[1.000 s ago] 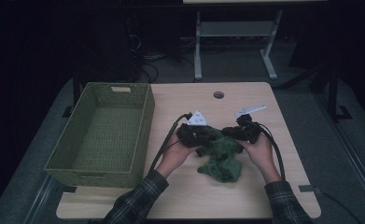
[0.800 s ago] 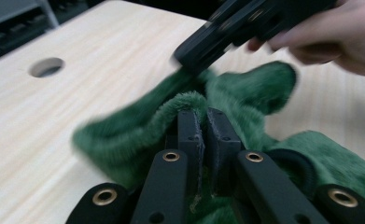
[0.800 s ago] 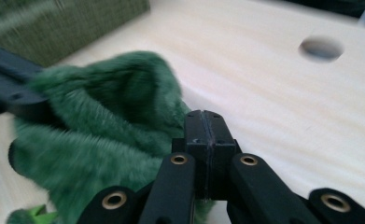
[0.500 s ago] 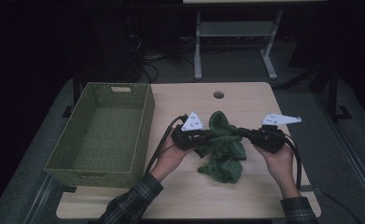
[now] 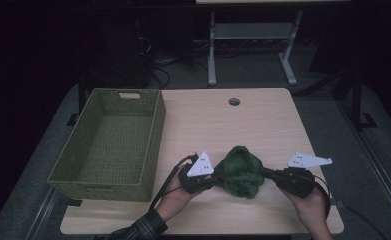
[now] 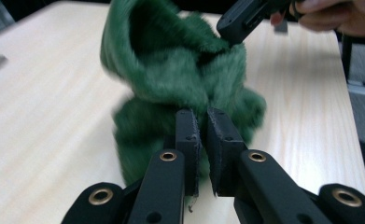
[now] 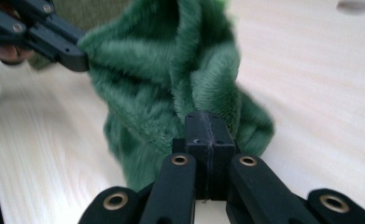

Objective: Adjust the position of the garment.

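I see a fuzzy dark-green cloth (image 5: 240,171), bunched and folded, lifted over the desk's (image 5: 223,120) near edge; my left gripper (image 6: 200,130) and right gripper (image 7: 207,133) each clench an edge.

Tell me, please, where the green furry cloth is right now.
In the high view the green furry cloth sits near the table's front edge, between the left tongs and right tongs, right of the green basket.
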Demonstrator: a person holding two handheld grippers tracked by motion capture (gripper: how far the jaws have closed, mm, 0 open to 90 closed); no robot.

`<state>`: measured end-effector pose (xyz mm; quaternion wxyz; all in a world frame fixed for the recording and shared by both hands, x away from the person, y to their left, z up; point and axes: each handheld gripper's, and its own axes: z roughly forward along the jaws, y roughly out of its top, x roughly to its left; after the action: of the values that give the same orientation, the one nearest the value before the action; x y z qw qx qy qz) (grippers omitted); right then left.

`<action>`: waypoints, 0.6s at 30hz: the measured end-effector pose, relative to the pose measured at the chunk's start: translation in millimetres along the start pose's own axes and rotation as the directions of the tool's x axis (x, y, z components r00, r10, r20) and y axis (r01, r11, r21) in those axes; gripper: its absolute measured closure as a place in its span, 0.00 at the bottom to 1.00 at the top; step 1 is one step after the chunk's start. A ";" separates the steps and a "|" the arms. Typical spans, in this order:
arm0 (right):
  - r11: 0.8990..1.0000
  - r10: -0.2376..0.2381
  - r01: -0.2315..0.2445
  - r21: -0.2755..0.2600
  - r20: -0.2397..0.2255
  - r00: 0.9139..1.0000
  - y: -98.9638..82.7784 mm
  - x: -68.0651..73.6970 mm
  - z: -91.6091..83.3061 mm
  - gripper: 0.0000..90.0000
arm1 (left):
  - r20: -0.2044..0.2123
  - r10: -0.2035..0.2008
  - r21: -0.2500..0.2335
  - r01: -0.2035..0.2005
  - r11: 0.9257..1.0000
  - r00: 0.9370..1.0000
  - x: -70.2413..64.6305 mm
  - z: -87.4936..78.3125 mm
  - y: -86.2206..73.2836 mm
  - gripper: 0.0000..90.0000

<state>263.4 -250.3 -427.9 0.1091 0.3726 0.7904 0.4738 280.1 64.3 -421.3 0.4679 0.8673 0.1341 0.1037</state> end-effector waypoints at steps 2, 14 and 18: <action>0.999 0.018 -0.018 0.035 -0.001 1.000 -11.2 0.1 1.3 1.00 | 0.014 -0.015 0.030 0.015 0.999 1.000 -0.6 3.6 -8.0 0.92; 0.998 0.003 -0.003 0.062 0.004 1.000 -16.2 1.2 4.9 1.00 | -0.025 -0.004 -0.039 0.003 0.999 1.000 14.2 1.7 19.8 0.71; 0.998 -0.008 0.007 0.064 0.005 1.000 -15.3 3.2 5.7 1.00 | -0.003 -0.006 -0.056 0.006 0.998 1.000 22.3 10.4 36.1 0.57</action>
<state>256.7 -248.5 -443.0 0.1010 0.3741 0.8063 0.4469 309.2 44.6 -395.4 0.4920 0.8534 0.1347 0.1074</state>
